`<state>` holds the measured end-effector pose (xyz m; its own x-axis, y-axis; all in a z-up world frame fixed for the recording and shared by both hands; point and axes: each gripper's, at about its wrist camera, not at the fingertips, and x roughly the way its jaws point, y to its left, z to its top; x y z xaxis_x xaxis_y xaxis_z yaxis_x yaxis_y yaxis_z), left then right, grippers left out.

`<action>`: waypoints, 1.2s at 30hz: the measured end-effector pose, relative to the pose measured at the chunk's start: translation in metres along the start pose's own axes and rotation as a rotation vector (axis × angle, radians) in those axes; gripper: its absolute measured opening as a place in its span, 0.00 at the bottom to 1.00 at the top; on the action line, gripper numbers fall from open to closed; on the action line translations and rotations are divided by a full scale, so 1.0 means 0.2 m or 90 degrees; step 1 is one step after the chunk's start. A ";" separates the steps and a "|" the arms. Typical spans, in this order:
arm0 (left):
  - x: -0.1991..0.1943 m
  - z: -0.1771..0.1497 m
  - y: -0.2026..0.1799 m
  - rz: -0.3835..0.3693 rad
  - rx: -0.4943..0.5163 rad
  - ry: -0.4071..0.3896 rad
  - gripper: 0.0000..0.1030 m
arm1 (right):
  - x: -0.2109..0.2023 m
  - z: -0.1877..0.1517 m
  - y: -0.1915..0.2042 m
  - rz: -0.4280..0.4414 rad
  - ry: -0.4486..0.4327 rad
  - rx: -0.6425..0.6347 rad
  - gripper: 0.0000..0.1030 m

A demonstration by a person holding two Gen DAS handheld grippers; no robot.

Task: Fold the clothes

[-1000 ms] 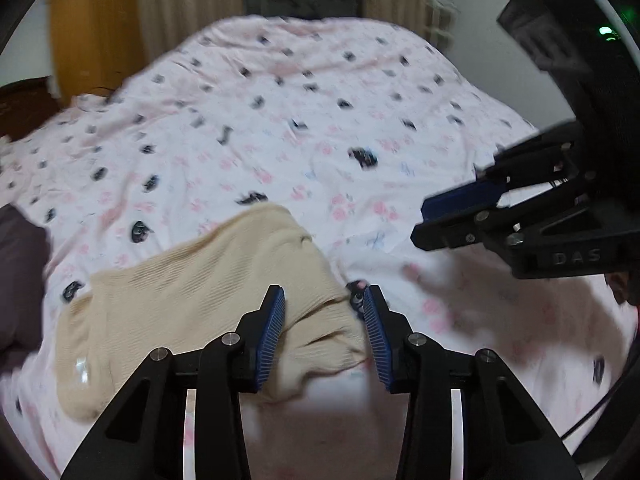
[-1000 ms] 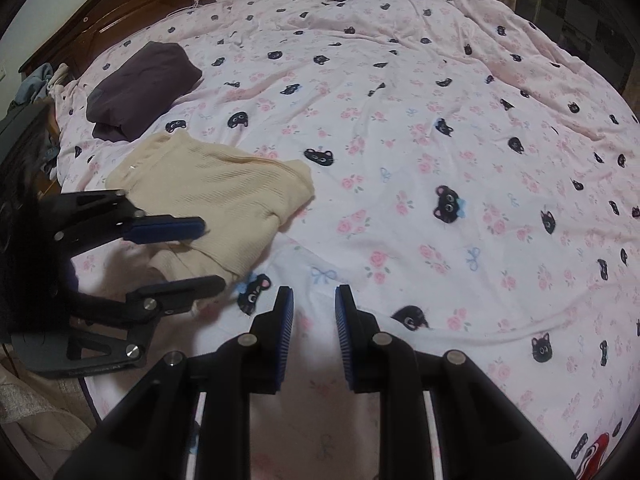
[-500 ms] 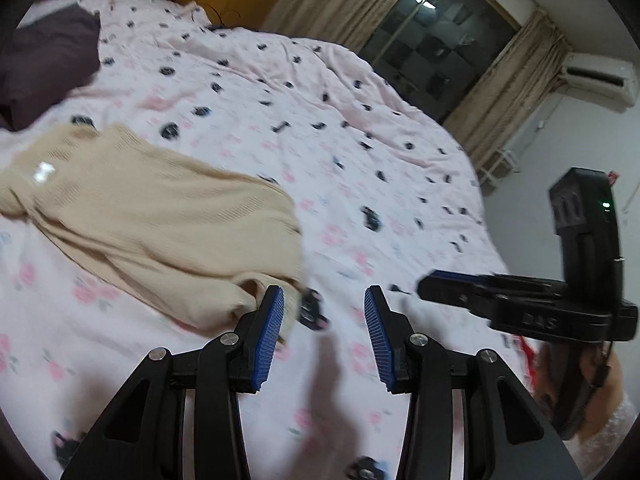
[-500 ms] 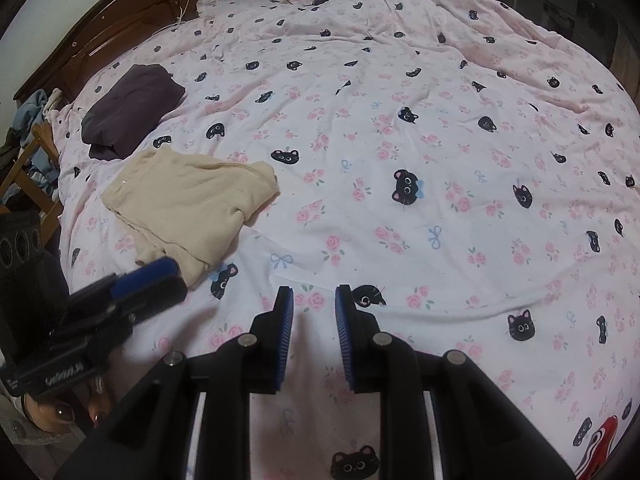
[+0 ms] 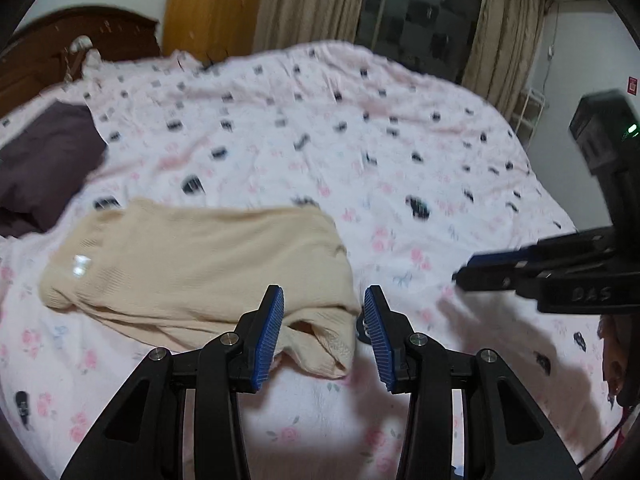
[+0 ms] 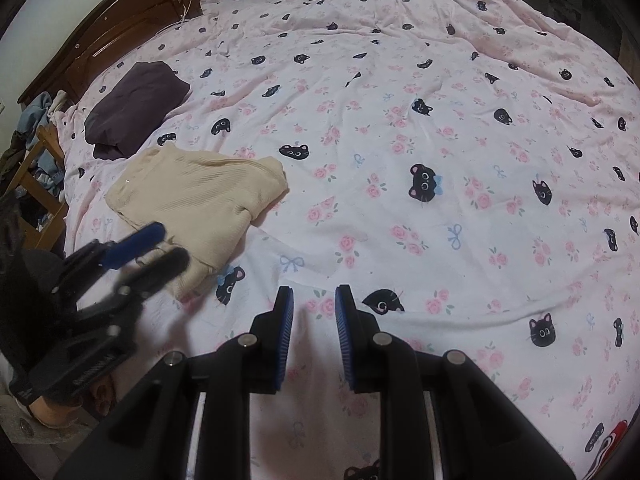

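Left wrist view: the left gripper (image 5: 324,320) hovers low over the bed (image 5: 400,152), its blue-padded fingers (image 5: 270,332) spread wide with nothing between them, and the near corner of a cream ribbed garment (image 5: 200,264) lies just beyond the gap. That garment is loosely folded, stretching from the centre toward 9 o'clock, with a rumpled flap at its near right corner. A dark purple folded cloth (image 5: 44,168) sits beside it at 9 to 10 o'clock. The right gripper (image 5: 476,272) reaches in from 3 o'clock, blurred, well apart from the garment. Curtains (image 5: 304,4) and a dark window stand at 12 o'clock. In the right wrist view, the right gripper (image 6: 314,320) hangs over bare pink bedding printed with black cat faces and roses, fingers (image 6: 284,332) narrowly parted and holding nothing. The cream ribbed garment (image 6: 200,200) lies at 10 o'clock, the purple cloth (image 6: 136,108) just behind it, and the left gripper (image 6: 160,246), blurred, sits at its near edge around 9 o'clock. A wooden headboard (image 6: 120,36) curves at 11 o'clock.
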<state>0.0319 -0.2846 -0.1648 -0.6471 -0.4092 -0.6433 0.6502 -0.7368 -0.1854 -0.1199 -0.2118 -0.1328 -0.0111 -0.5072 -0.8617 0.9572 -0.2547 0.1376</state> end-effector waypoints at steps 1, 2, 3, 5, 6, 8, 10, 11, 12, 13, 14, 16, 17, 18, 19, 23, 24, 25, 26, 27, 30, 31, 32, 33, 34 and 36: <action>0.01 0.00 0.00 -0.004 -0.002 0.008 0.36 | 0.00 0.01 0.00 -0.001 0.000 -0.002 0.22; 0.02 0.00 0.00 -0.006 -0.005 0.009 0.36 | 0.00 0.02 0.00 -0.002 0.000 -0.003 0.22; 0.02 0.01 0.01 -0.007 -0.010 0.008 0.36 | 0.01 0.02 0.01 -0.003 0.000 -0.005 0.22; 0.04 0.01 0.02 -0.002 -0.018 0.022 0.36 | 0.01 0.05 0.01 -0.006 -0.002 -0.008 0.22; 0.07 0.00 0.02 0.004 -0.020 0.039 0.36 | 0.01 0.07 0.01 -0.005 -0.004 -0.009 0.22; 0.11 -0.03 0.02 0.018 -0.018 0.073 0.36 | 0.03 0.11 0.00 0.006 -0.007 -0.008 0.22; 0.12 -0.05 0.00 0.033 -0.003 0.076 0.36 | 0.05 0.17 0.03 0.013 -0.004 -0.025 0.22; 0.11 -0.05 -0.02 0.041 0.006 0.071 0.36 | 0.07 0.20 0.04 0.015 -0.002 -0.035 0.22; 0.10 -0.06 -0.02 0.046 0.010 0.068 0.36 | 0.09 0.22 0.06 0.016 0.001 -0.047 0.22; 0.10 -0.07 -0.02 0.048 0.009 0.067 0.36 | 0.11 0.24 0.08 0.016 0.005 -0.060 0.22; 0.09 -0.08 -0.02 0.049 0.006 0.064 0.36 | 0.14 0.26 0.10 0.016 0.009 -0.072 0.22; 0.09 -0.08 -0.02 0.049 0.001 0.061 0.36 | 0.19 0.31 0.13 0.015 0.017 -0.099 0.22; 0.08 -0.09 -0.01 0.049 0.000 0.059 0.36 | 0.22 0.33 0.14 0.015 0.019 -0.109 0.22; 0.08 -0.09 -0.01 0.049 0.000 0.059 0.36 | 0.25 0.34 0.16 0.012 0.024 -0.120 0.22; 0.08 -0.09 -0.01 0.049 -0.001 0.058 0.36 | 0.28 0.35 0.17 0.008 0.030 -0.129 0.22; 0.09 -0.09 -0.01 0.051 0.000 0.055 0.36 | 0.37 0.39 0.20 0.002 0.046 -0.161 0.22; 0.09 -0.09 -0.01 0.053 0.002 0.054 0.36 | 0.38 0.40 0.21 0.002 0.047 -0.168 0.22; 0.09 -0.09 -0.01 0.054 0.003 0.054 0.36 | 0.39 0.40 0.21 0.004 0.049 -0.174 0.22; 0.09 -0.09 -0.01 0.055 0.003 0.053 0.36 | 0.40 0.41 0.21 0.009 0.051 -0.179 0.22; 0.09 -0.09 -0.01 0.056 0.004 0.053 0.36 | 0.40 0.41 0.22 0.011 0.054 -0.187 0.21; 0.09 -0.09 -0.02 0.060 0.007 0.052 0.36 | 0.43 0.42 0.24 0.019 0.068 -0.214 0.14; 0.09 -0.09 -0.02 0.060 0.007 0.052 0.36 | 0.44 0.42 0.24 0.021 0.074 -0.222 0.14; 0.09 -0.09 -0.02 0.060 0.007 0.052 0.36 | 0.44 0.43 0.24 0.024 0.079 -0.228 0.13; 0.09 -0.09 -0.02 0.060 0.007 0.052 0.36 | 0.45 0.43 0.25 0.026 0.082 -0.231 0.12; 0.09 -0.09 -0.02 0.060 0.007 0.052 0.36 | 0.45 0.43 0.25 0.028 0.085 -0.234 0.11; 0.09 -0.09 -0.02 0.061 0.007 0.052 0.36 | 0.46 0.43 0.25 0.033 0.091 -0.239 0.07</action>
<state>0.0246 -0.2782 -0.1893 -0.5468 -0.4328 -0.7167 0.7032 -0.7021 -0.1125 -0.0971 -0.3428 -0.1637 0.0545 -0.3850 -0.9213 0.9948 0.1005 0.0168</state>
